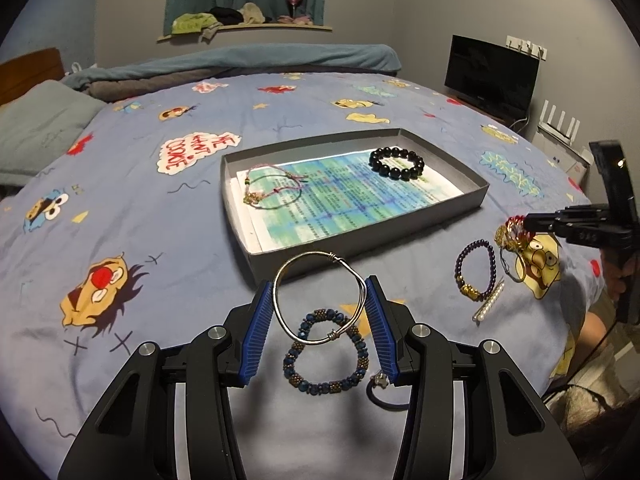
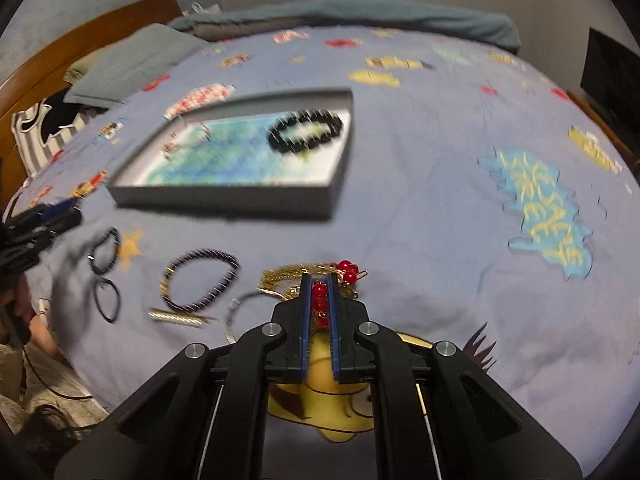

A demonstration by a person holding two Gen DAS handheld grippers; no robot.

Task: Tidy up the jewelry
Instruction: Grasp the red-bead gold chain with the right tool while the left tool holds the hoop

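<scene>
My left gripper (image 1: 319, 290) is shut on a silver wire bangle (image 1: 298, 334), held just above the bed in front of the grey tray (image 1: 440, 210). Below it lie a blue beaded bracelet (image 1: 324, 386) and a black hair tie (image 1: 386, 402). The tray holds a black bead bracelet (image 1: 396, 164) and a pink string bracelet (image 1: 276, 188). My right gripper (image 2: 319, 278) is shut on a red-bead and gold piece (image 2: 320, 294), low over the bedspread, with its gold chain (image 2: 288, 276) trailing to the left. That gripper (image 1: 528, 222) also shows at the right of the left wrist view.
A purple bracelet (image 1: 478, 272), a pearl hair clip (image 1: 488, 304) and a thin hoop (image 1: 516, 270) lie on the cartoon bedspread right of the tray. Pillows (image 1: 40, 128) and a rolled blanket (image 1: 240, 60) are at the far side; a monitor (image 1: 492, 76) stands off the bed at right.
</scene>
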